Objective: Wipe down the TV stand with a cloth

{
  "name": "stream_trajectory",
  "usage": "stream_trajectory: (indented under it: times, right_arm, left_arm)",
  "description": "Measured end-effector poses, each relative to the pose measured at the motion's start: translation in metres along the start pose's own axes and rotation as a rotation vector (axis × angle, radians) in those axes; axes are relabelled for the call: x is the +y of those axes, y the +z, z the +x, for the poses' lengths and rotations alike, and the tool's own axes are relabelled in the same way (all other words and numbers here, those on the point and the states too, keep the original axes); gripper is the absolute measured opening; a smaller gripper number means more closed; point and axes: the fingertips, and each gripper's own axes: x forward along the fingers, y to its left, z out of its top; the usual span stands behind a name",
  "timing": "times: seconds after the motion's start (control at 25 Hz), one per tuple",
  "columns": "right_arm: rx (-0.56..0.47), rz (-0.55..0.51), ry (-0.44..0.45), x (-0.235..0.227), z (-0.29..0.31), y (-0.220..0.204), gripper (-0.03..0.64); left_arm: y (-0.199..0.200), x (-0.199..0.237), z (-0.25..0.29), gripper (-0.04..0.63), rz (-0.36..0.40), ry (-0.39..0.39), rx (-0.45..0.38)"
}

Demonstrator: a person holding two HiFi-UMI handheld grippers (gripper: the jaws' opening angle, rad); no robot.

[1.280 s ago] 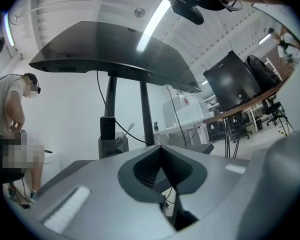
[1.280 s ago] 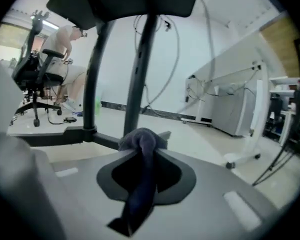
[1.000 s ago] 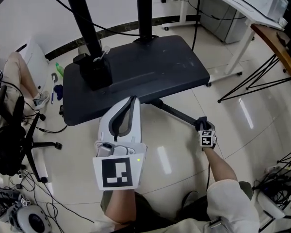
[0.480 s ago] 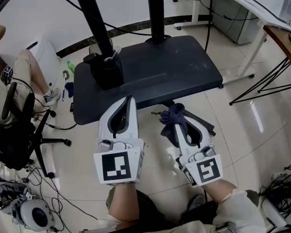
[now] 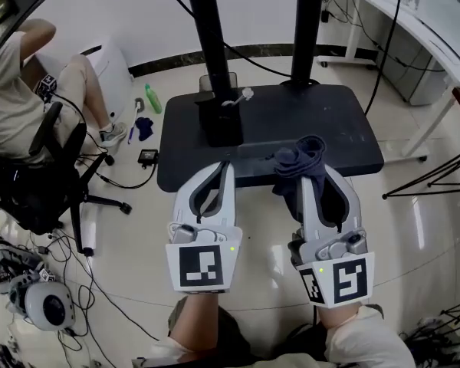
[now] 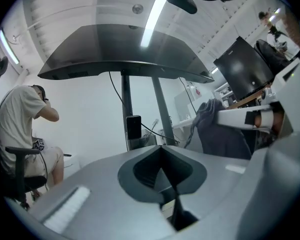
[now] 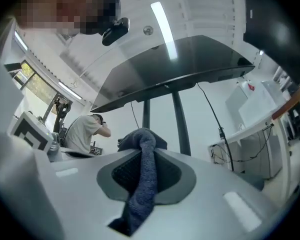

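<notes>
The TV stand's dark base plate (image 5: 322,125) lies on the floor ahead, with two black poles (image 5: 205,29) rising from it and a black box (image 5: 219,119) at the left pole's foot. My right gripper (image 5: 311,173) is shut on a dark blue cloth (image 5: 297,158), which bunches over the plate's front edge. The cloth (image 7: 143,184) runs down between the jaws in the right gripper view. My left gripper (image 5: 227,164) is shut and holds nothing, its tip at the plate's front edge, left of the cloth. In the left gripper view its jaws (image 6: 161,147) meet, and the cloth (image 6: 224,134) hangs at the right.
A person (image 5: 19,90) sits on a black office chair (image 5: 50,182) at the left. A green bottle (image 5: 152,98) and small items lie behind the plate. Cables and a headset (image 5: 47,307) litter the floor at lower left. A white desk (image 5: 433,29) and tripod legs (image 5: 437,176) stand at the right.
My right gripper came up from the floor beside the stand's leg with the cloth in it and moved forward to the plate's front edge. The left gripper stayed shut beside it.
</notes>
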Motion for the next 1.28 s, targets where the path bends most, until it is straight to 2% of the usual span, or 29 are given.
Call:
stream_trajectory:
  times: [0.08,0.16,0.24,0.36,0.48,0.6,0.76,0.92,1.0,1.12,1.24,1.28]
  right_arm:
    - [0.006,-0.005,-0.037,-0.014,0.029,0.020,0.052]
    - [0.039,0.010,-0.023,-0.014,0.072,0.051,0.052]
    - [0.070,0.020,-0.023,-0.006,0.112,0.095,0.052]
    - [0.085,0.009,-0.032,0.008,0.167,0.176,0.052]
    - [0.103,0.007,-0.043,0.021,0.211,0.277,0.052]
    - [0.119,0.014,-0.059,0.028,0.247,0.390,0.052]
    - [0.162,-0.008,-0.067,0.053,0.279,0.550,0.052]
    - [0.146,0.005,-0.072,0.079,0.319,0.689,0.052]
    - [0.148,0.010,-0.067,0.097,0.324,0.735,0.052]
    - [0.149,0.003,-0.052,0.128,0.310,0.787,0.052]
    - [0.160,0.013,-0.039,0.150,0.273,0.826,0.052]
    - [0.157,0.013,-0.037,0.156,0.258,0.841,0.052]
  left_arm:
    - [0.023,0.012,0.014,0.110,-0.020,0.003,0.024]
    - [0.060,0.039,0.024,0.110,-0.061,0.020,0.046]
    - [0.118,0.064,0.024,0.110,-0.089,0.017,0.074]
    - [0.230,0.096,0.026,0.110,-0.103,-0.017,0.087]
    - [0.350,0.135,0.012,0.110,-0.117,0.001,0.073]
    - [0.471,0.172,-0.017,0.110,-0.093,0.039,0.060]
    - [0.629,0.203,-0.074,0.110,-0.094,0.035,0.068]
    - [0.774,0.237,-0.107,0.110,-0.080,0.016,0.012]
    - [0.823,0.250,-0.129,0.110,-0.052,0.017,-0.046]
    - [0.856,0.261,-0.179,0.110,-0.066,0.042,-0.024]
    - [0.881,0.261,-0.232,0.110,-0.022,0.071,-0.173]
    - [0.887,0.257,-0.252,0.110,-0.014,0.080,-0.190]
